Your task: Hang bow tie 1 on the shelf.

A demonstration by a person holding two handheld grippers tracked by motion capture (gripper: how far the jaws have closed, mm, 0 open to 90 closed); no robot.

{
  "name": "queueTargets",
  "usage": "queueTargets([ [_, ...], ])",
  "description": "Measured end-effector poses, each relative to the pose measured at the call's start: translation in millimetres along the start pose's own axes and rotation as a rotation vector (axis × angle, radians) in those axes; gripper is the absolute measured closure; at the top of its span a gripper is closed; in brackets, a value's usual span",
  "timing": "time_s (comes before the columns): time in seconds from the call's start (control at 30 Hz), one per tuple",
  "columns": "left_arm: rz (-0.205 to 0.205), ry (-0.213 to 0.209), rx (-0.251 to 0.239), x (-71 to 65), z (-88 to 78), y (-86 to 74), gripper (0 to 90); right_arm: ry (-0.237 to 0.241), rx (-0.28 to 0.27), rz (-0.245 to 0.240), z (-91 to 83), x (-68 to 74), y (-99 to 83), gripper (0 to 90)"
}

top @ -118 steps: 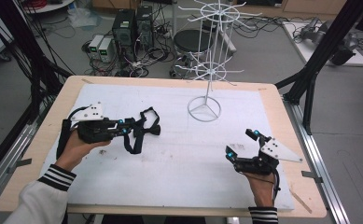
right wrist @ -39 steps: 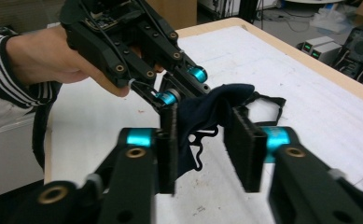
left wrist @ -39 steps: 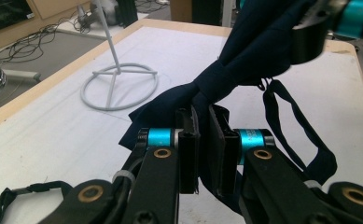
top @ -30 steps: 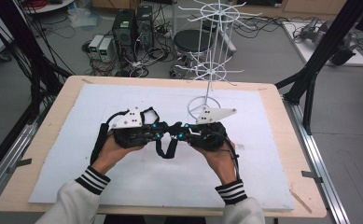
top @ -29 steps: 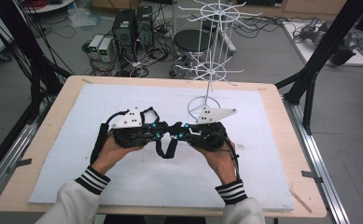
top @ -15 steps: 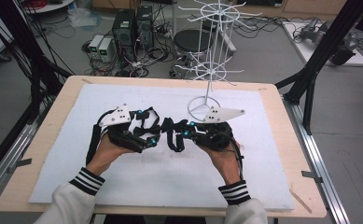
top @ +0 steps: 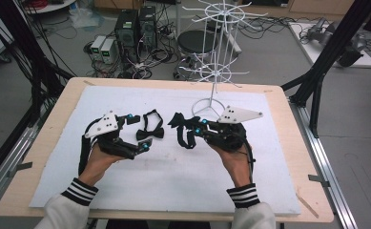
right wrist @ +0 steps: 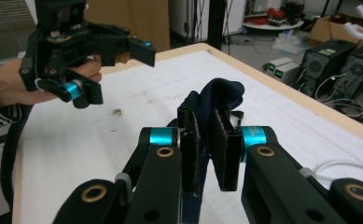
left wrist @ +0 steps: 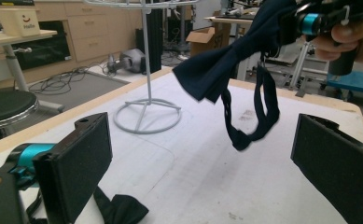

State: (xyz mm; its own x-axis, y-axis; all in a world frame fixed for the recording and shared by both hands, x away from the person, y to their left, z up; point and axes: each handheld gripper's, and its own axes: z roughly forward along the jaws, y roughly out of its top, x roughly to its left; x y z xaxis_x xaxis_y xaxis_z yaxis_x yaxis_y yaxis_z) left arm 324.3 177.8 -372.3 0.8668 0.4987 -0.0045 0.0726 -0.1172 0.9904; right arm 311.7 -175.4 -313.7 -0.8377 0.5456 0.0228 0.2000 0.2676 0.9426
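Nearest the person, the left gripper [top: 139, 131] is seen with its jaws spread wide, having just been opening. Nothing is clamped between them, though a second bow tie [top: 149, 129] lies on the white mat [top: 173, 186] in the gap, untouched by the pads.

Just beyond, the right gripper [top: 197, 129] is closed tight on the dark bow tie [top: 179, 125]. It is pinched near the knot, so that the bow stands out ahead of the jaws and the neck strap [left wrist: 251, 121] hangs below in a loose loop, clear of the mat.

The step in hand is judged to be the hanging of this tie. The pinch is best kept firm and near the knot, so that the strap loop is left free. The wrist is best held so that the loop hangs open rather than twisted.

Farther back stands the white wire rack [top: 215, 71], its round base [top: 207, 107] just behind the right gripper. A prong is best approached from its free tip, and the loop slid on before the jaws are released. The thin prongs can easily be snagged or pushed, so a slow approach is advised.
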Motion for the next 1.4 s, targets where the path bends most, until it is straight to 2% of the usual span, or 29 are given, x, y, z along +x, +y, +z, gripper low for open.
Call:
queueTargets([
  [0.3, -0.004, -0.005, -0.028, -3.1, -12.1, -13.0, 5.7, -0.038, -0.043, 0.005, -14.4, -7.3, 3.3, 82.9],
  [0.67, -0.005, 0.008, -0.047, -5.8, -23.8, -24.4, 5.7, -0.074, -0.087, 0.013, -25.8, -13.7, 9.4, 82.9],
  [1.07, -0.004, 0.016, -0.054, -7.5, -27.9, -36.1, 5.7, -0.083, -0.108, 0.011, -20.5, -19.9, 23.5, 82.9],
  [1.17, -0.005, 0.014, -0.056, -6.8, -27.6, -37.7, 5.7, -0.068, -0.123, 0.022, -16.0, -22.8, 27.6, 82.9],
  [1.4, -0.005, 0.002, -0.068, -8.4, -27.1, -41.7, 5.7, -0.066, -0.119, 0.016, -3.3, -29.7, 39.2, 82.9],
])
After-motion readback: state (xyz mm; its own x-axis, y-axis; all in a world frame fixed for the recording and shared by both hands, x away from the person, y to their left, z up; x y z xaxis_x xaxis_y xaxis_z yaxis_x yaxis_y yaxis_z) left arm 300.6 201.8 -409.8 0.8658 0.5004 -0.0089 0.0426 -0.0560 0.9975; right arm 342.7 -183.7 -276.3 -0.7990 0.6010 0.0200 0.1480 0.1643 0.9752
